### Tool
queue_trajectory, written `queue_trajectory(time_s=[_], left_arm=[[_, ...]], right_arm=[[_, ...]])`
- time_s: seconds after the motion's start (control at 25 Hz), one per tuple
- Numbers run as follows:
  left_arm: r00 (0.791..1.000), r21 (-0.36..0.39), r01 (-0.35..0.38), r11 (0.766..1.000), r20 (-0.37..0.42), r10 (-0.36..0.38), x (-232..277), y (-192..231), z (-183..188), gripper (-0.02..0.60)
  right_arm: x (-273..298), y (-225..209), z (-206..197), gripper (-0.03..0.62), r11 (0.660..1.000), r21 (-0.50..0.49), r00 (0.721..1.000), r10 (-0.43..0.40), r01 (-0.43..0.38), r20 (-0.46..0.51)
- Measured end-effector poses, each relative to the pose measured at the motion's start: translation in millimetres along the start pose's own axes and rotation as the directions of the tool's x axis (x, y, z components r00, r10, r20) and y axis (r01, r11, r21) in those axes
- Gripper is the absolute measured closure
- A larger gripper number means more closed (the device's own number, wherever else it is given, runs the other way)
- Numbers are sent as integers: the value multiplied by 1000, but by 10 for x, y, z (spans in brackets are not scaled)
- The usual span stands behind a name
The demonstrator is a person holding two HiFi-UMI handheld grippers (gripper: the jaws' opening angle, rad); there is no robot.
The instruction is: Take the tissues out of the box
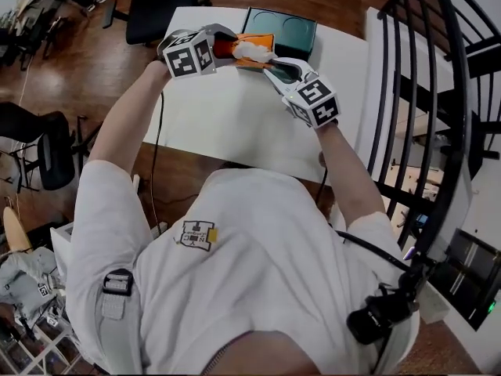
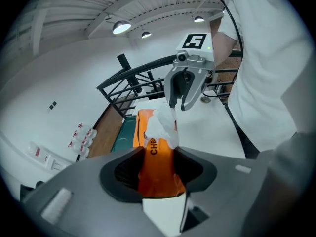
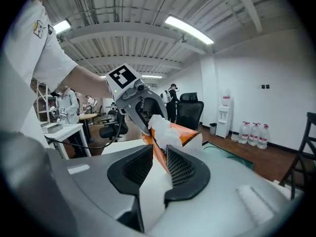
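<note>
— Where is the box?
— The left tongs (image 2: 158, 158) hold the orange box (image 2: 156, 179), with the jaws about half apart. The white table (image 1: 227, 124) lies under the box.
— And the right tongs (image 3: 158, 151)?
— Nearly closed, pinching the tissue (image 2: 163, 125) at the box's top.

The tissue (image 1: 252, 51) is soft, crumpled white paper, its orange box (image 2: 157, 169) smooth and glossy. The counter (image 1: 227, 120) looks smooth, matt white.

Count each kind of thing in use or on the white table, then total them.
Grippers: 2, left gripper and right gripper
Orange tissue pack: 1
White tissue: 1
Dark green tray: 1
Total: 5
</note>
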State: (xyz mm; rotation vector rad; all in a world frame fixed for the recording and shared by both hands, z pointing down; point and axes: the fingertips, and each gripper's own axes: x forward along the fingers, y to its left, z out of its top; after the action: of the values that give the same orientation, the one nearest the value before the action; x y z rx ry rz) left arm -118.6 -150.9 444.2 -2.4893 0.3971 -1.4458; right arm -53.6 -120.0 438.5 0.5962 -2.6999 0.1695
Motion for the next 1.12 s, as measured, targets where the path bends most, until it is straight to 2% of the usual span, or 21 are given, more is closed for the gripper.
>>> queue_trajectory(time_s=[0.2,0.36,0.44,0.56,0.72,0.8,0.96,1.04,1.12], left_arm=[[996,-90,83,992,-5,-84,172,-832,-315,394],[982,-122,187,975,11,-187,541,-1540,-437,393],[974,-117,228,967,23,-227,700,-1754,-431,393],[967,-121,253,960,43,-249,854,-1896,-434,391],[967,-133,250,959,78,-242,886,-1948,-484,389],[965,-126,255,959,93,-244,893,-1931,-485,365],[959,-121,272,955,113,-259,782,-1897,-463,267],[961,-103,258,961,125,-245,633,-1851,-450,258],[967,-99,218,971,156,-201,437,-1769,-447,253]], right_arm=[[31,622,-567,513,995,38,991,94,-91,-96],[-56,1020,-1258,514,988,108,971,133,-113,-198],[-107,1104,-1513,514,986,135,963,131,-101,-235],[-129,1123,-1714,517,983,169,961,110,-68,-255],[-109,1130,-1736,520,981,192,968,70,-23,-242],[-103,1103,-1720,519,982,189,966,59,-11,-250],[-125,1070,-1636,497,984,180,969,37,7,-242],[-182,1055,-1561,496,984,176,975,16,24,-222],[-258,1057,-1484,496,983,176,981,-9,44,-195]])
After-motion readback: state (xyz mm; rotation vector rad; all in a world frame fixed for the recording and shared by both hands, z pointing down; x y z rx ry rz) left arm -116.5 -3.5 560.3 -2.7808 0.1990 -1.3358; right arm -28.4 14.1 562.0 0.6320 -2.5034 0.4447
